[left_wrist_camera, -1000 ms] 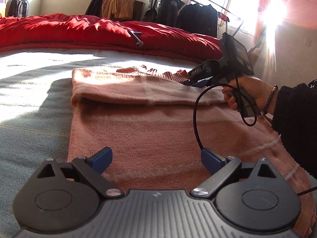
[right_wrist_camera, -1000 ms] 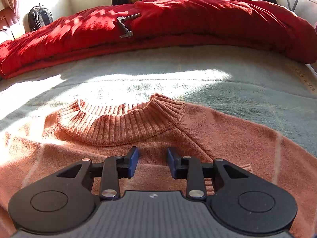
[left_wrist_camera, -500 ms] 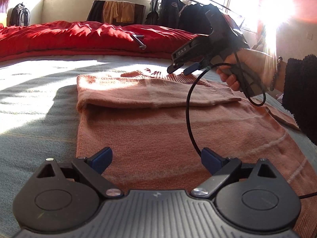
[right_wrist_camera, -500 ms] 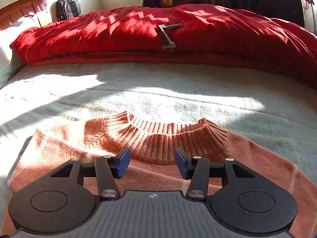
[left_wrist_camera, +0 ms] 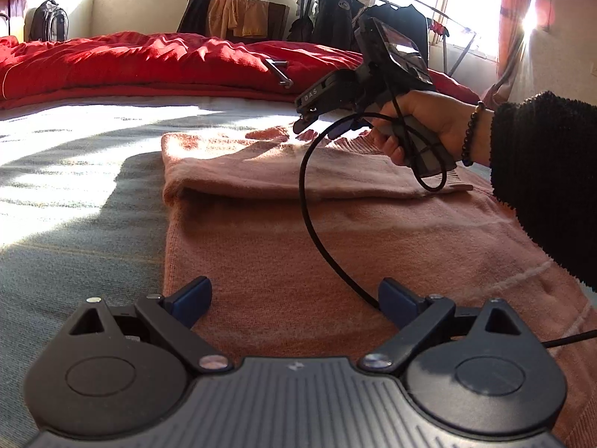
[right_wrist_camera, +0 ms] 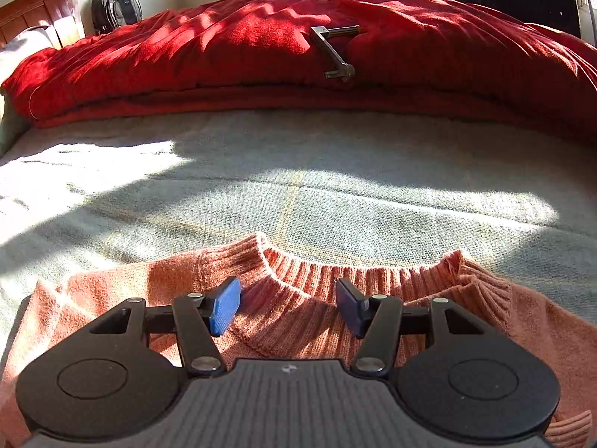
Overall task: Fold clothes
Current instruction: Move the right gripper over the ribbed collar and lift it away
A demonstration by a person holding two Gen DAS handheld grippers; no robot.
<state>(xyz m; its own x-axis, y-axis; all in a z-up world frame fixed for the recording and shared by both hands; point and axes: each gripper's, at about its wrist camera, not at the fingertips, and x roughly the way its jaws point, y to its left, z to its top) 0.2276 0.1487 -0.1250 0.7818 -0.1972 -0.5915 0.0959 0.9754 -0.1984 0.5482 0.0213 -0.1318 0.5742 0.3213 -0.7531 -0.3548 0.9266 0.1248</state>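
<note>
nearest in the left wrist view, the left gripper (left_wrist_camera: 294, 296) hangs over the lower part of the salmon-pink sweater (left_wrist_camera: 335, 246), its blue pads spread wide with bare knit between them and nothing pinched. a black cable (left_wrist_camera: 317, 231) loops up from beside its right pad across the sweater toward the right hand (left_wrist_camera: 421, 127), which wears a bead bracelet (left_wrist_camera: 471, 134) below a black fuzzy sleeve (left_wrist_camera: 541, 186).

the sweater lies flat on the grey-green bed cover (left_wrist_camera: 74, 224), with a sleeve folded across the chest as a band. the right gripper (right_wrist_camera: 287, 308) is raised over the ribbed collar (right_wrist_camera: 335, 272) at the sweater's far end; its jaws are opening, and only the collar beneath shows in the gap, with no cloth held. whether its tips brush the knit is hard to judge from the left wrist view.

beyond the collar the bed cover runs in sun and shadow to a heaped red duvet (right_wrist_camera: 261, 37), where a small metal bracket (right_wrist_camera: 332, 52) rests. farther back, a backpack (right_wrist_camera: 115, 7) sits in the corner and dark jackets (left_wrist_camera: 335, 11) hang on a rack by the windows.
</note>
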